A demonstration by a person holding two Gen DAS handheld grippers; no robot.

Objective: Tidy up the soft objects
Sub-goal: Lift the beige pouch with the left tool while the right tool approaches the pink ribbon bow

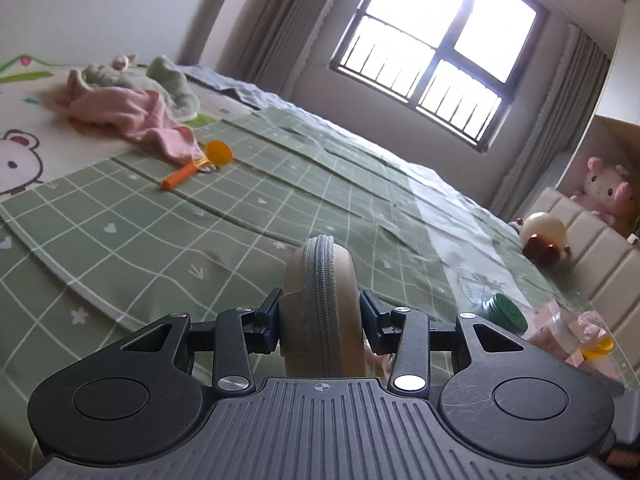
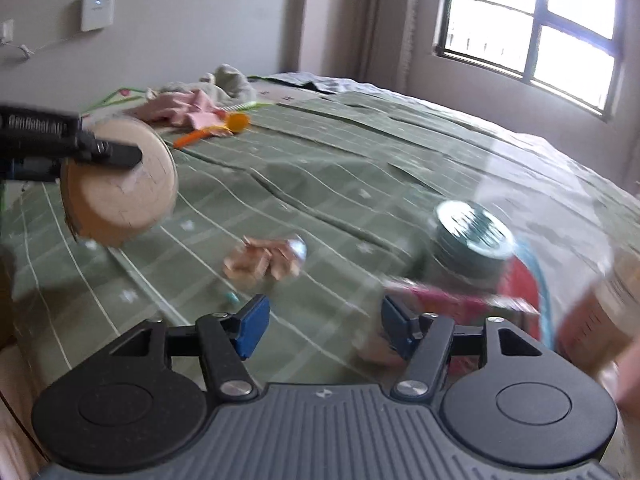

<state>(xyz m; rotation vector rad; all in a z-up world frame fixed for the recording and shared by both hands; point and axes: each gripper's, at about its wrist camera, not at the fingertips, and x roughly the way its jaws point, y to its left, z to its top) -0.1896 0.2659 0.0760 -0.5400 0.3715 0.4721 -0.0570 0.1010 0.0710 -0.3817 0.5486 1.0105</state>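
place: home bedroom | signs: bed (image 1: 280, 184) with green checked sheet, curtained window (image 1: 432, 52), plush toy (image 1: 604, 188)

A round tan zippered pouch (image 1: 320, 300) stands on edge, lifted above the green checked bed (image 1: 200, 232), zip seam facing up. Farther back, a crumpled pink cloth (image 1: 136, 116) lies against a grey-green plush (image 1: 172, 80).
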